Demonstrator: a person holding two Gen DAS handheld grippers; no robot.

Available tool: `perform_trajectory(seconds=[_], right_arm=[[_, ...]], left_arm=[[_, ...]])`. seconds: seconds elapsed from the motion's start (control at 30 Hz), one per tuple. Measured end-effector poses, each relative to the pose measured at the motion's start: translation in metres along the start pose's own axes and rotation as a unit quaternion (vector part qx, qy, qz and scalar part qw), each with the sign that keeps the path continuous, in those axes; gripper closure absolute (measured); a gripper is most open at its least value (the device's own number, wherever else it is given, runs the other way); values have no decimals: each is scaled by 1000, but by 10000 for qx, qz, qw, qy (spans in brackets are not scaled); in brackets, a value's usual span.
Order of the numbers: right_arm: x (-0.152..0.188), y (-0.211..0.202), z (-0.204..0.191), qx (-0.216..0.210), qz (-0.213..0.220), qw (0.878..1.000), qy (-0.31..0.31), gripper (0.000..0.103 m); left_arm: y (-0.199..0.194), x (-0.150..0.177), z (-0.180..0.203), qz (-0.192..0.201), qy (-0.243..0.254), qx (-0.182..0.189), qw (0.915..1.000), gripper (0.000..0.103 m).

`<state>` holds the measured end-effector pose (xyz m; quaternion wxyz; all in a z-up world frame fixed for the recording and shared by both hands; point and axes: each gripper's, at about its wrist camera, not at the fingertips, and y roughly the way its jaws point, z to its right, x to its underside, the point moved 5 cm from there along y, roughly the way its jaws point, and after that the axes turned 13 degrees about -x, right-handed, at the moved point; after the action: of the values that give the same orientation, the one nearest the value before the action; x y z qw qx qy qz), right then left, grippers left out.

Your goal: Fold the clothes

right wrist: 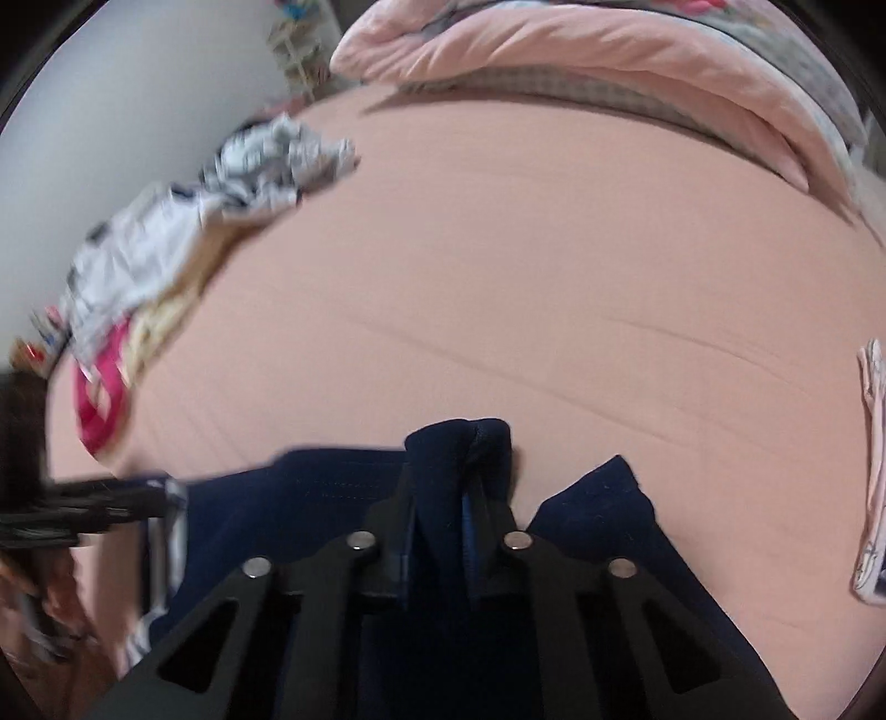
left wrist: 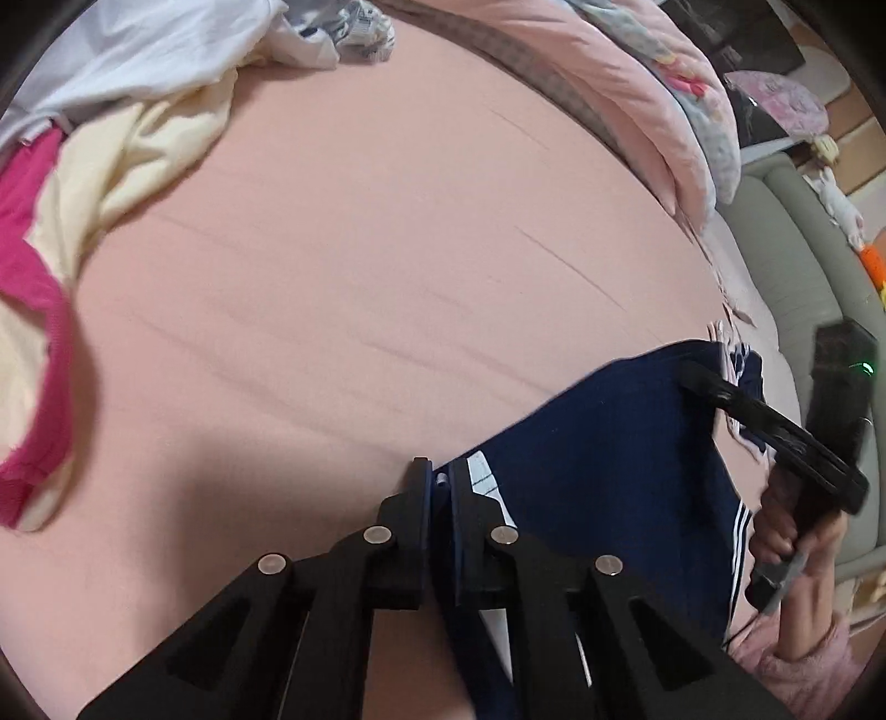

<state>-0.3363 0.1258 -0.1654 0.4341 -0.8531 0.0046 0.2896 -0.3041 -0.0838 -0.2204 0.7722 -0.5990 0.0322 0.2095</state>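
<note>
Navy garment (left wrist: 598, 443) with white side stripes held over pink bed (left wrist: 360, 277), low, toward near edge. Left gripper (left wrist: 440, 479) pinched on striped edge — thin fold of cloth between the pads. Right gripper (right wrist: 451, 471) clamped on a bunched navy hem, cloth humped over the fingertips; also visible in left view, with hand (left wrist: 797, 540) on its handle.

Handling, judged: light, limp knit, probably slick sportswear; sags between the two holds, no stiffness of its own. Best taken at seams or hem corners — doubled cloth slips less than single layer.

Fold stage not settled from these views. Loose pile (left wrist: 83, 183) — white, cream, magenta — at far left; quilt (right wrist: 554, 50) along far side.
</note>
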Motion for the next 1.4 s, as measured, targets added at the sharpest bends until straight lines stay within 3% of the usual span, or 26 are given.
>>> perform_trajectory(seconds=[0.1,0.2,0.33,0.47,0.53,0.6,0.7,0.73,0.83,0.87,0.9,0.93,1.1,1.17,1.2,1.27,1.3,1.4], right_arm=[[-5,-9,-1,18,179,9998,-15,93],[-7,-10,5,77,270,9995,161,93],[-10,-10,14,154,392,9983,396,87],[-13,-11,23,232,514,9964,630,71],[-14,-20,21,406,629,9952,626,65],[-16,-39,12,748,811,9928,472,63],[-7,-32,-6,898,276,9955,99,63],[-2,-23,-12,925,62,9957,-54,63],[9,6,-15,1156,-389,9920,-328,63],[10,11,-12,1060,-383,9934,-206,67],[10,17,-9,946,-368,9948,-70,96],[9,19,-9,752,-337,9966,1,101],[4,18,-11,525,-196,9984,-58,101],[4,26,-5,558,-377,9977,1,101],[4,31,-1,577,-473,9972,32,101],[2,33,2,579,-482,9971,73,101],[1,31,1,602,-446,9972,32,101],[1,23,5,662,-238,9975,55,101]], left_arm=[[-15,-9,6,342,107,-98,9993,99],[-33,-7,5,727,533,-680,9936,99],[1,-1,-11,338,616,-1127,9911,95],[-29,-7,-13,853,521,-810,9917,92],[-39,-5,-20,1045,462,-988,9885,89],[-28,4,-18,794,454,-955,9912,89],[-12,17,-15,414,442,-904,9941,86],[-12,16,-16,415,413,-847,9947,80],[-14,12,-26,452,164,-847,9952,76],[-15,11,-31,470,54,-875,9950,76],[-16,10,-36,454,-52,-860,9952,76],[-18,9,-41,439,-159,-845,9953,76],[-18,12,-40,394,28,-770,9962,75],[-15,14,-36,380,171,-770,9962,76],[-16,16,-33,352,207,-592,9974,76],[-18,21,-26,286,315,-303,9986,88],[-17,22,-22,342,458,-428,9975,94],[-19,22,-21,497,698,-726,9937,94]])
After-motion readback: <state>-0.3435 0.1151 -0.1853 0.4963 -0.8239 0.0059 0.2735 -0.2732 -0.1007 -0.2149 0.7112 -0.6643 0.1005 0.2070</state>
